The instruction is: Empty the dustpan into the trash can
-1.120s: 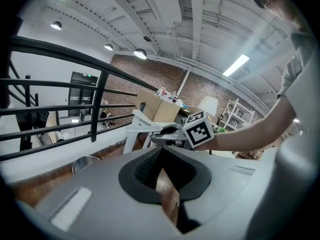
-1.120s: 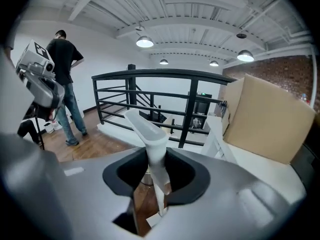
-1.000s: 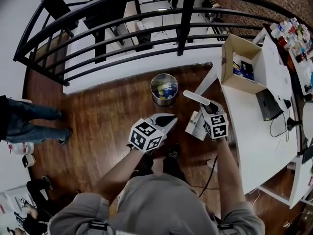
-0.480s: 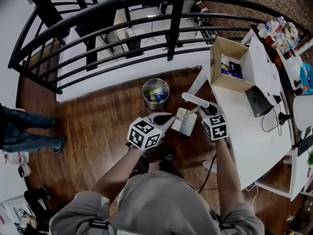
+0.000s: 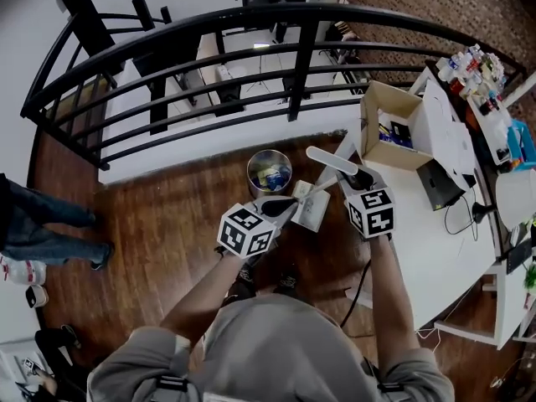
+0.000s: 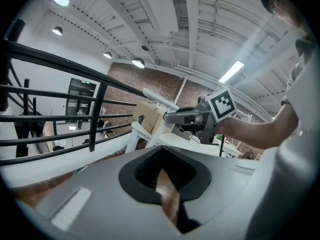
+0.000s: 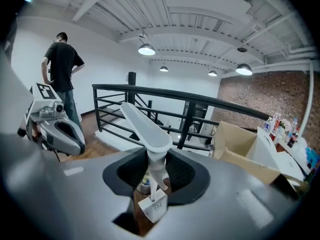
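Note:
A round metal trash can [image 5: 270,172] with rubbish inside stands on the wooden floor below the railing. My right gripper [image 5: 360,180] is shut on the white handle [image 5: 330,159] of the dustpan; the pan [image 5: 311,211] hangs tilted just right of the can's near rim. In the right gripper view the handle [image 7: 146,125] runs up between the jaws, the pan [image 7: 153,207] dangles below, and the can [image 7: 143,185] shows behind it. My left gripper [image 5: 283,207] is shut and empty, right beside the pan's left edge. From the left gripper view [image 6: 165,181] only floor shows past the jaws.
A black railing [image 5: 251,53] curves behind the can. At the right is a white table [image 5: 427,233] with an open cardboard box [image 5: 394,128] and bottles [image 5: 469,69]. A person's legs [image 5: 38,220] are at the far left.
The right gripper has lifted the dustpan up off the floor and swung the pan left toward the trash can. The left gripper has risen slightly and stays shut.

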`<state>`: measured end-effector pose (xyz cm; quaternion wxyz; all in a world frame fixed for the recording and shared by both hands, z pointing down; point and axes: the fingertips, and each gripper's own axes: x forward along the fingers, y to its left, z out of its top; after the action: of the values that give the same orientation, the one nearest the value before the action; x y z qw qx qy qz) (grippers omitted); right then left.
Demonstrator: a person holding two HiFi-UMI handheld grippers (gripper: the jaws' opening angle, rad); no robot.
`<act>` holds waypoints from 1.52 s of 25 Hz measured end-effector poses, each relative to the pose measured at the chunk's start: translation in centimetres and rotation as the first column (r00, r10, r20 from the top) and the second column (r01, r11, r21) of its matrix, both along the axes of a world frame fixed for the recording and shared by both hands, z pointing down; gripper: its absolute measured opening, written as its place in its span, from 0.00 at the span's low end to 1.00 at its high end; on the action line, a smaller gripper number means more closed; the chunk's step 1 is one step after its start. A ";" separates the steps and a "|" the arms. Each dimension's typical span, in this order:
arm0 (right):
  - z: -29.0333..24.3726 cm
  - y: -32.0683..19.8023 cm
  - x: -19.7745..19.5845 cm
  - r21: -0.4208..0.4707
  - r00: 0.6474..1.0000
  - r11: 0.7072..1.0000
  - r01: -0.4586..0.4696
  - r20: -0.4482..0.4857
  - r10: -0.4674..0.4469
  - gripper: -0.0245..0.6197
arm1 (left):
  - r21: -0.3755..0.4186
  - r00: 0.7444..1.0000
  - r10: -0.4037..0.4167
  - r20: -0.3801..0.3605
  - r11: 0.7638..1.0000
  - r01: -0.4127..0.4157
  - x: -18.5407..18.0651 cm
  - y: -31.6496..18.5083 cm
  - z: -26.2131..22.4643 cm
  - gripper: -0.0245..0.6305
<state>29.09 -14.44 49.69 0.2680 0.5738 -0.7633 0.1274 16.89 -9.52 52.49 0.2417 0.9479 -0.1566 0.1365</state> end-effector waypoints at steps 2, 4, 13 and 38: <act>-2.3 -1.1 -0.9 0.042 1.000 0.999 0.004 0.004 -0.004 0.20 | 0.015 1.000 -0.007 -0.007 1.000 0.007 -0.6 -0.5 -0.7 0.05; -4.8 -2.2 -2.0 0.084 1.000 0.996 0.014 0.006 -0.014 0.20 | 0.032 1.000 -0.015 -0.018 0.999 0.015 -1.4 -1.1 -1.6 0.05; -14.3 -5.3 -5.7 0.227 0.998 0.972 0.056 0.011 -0.060 0.20 | 0.089 0.998 -0.027 -0.050 0.996 0.032 -3.7 -3.1 -4.3 0.05; -22.4 -16.8 -18.4 0.370 0.983 0.920 0.129 0.075 -0.168 0.21 | 0.063 0.996 -0.083 0.030 0.995 0.081 -14.9 -12.5 -0.8 0.05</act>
<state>10.70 -31.26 27.31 0.1257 0.5462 -0.8281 -0.0066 1.99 -21.99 51.71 0.2151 0.9453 -0.2034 0.1372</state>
